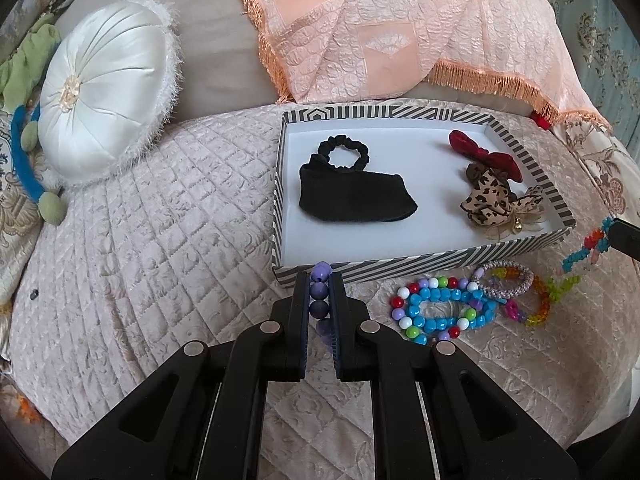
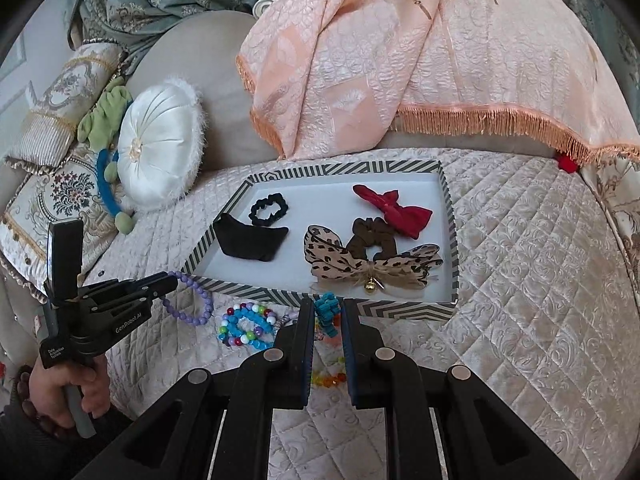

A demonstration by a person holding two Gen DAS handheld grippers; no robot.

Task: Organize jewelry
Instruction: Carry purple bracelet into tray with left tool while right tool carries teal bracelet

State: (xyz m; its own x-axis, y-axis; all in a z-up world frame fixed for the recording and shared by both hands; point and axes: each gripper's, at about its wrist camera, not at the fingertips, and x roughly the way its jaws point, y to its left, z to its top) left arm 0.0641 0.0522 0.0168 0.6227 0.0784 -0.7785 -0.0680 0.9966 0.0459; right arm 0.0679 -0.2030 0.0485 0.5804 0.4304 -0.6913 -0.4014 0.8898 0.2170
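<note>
A striped box (image 1: 400, 270) (image 2: 400, 308) with a white floor lies on the quilted bed. In it are a black scrunchie (image 1: 344, 152), a black cloth (image 1: 356, 196), a red bow (image 1: 488, 156) and a leopard bow (image 1: 492, 200). My left gripper (image 1: 320, 280) (image 2: 170, 280) is shut on a purple bead bracelet (image 1: 319, 292) (image 2: 196, 308), held just before the box's near wall. My right gripper (image 2: 327, 308) is shut on a multicoloured bead bracelet with a teal end (image 2: 326, 310) (image 1: 588, 248). A blue and mixed bead bracelet (image 1: 440, 314) (image 2: 248, 326) lies beside them.
A knitted lilac bracelet (image 1: 508, 284) and a clear coloured bead bracelet (image 1: 536, 304) lie on the quilt (image 1: 160, 240) right of the blue one. A round white cushion (image 1: 108, 96) sits at the back left. A peach fringed cloth (image 1: 400, 32) hangs behind the box.
</note>
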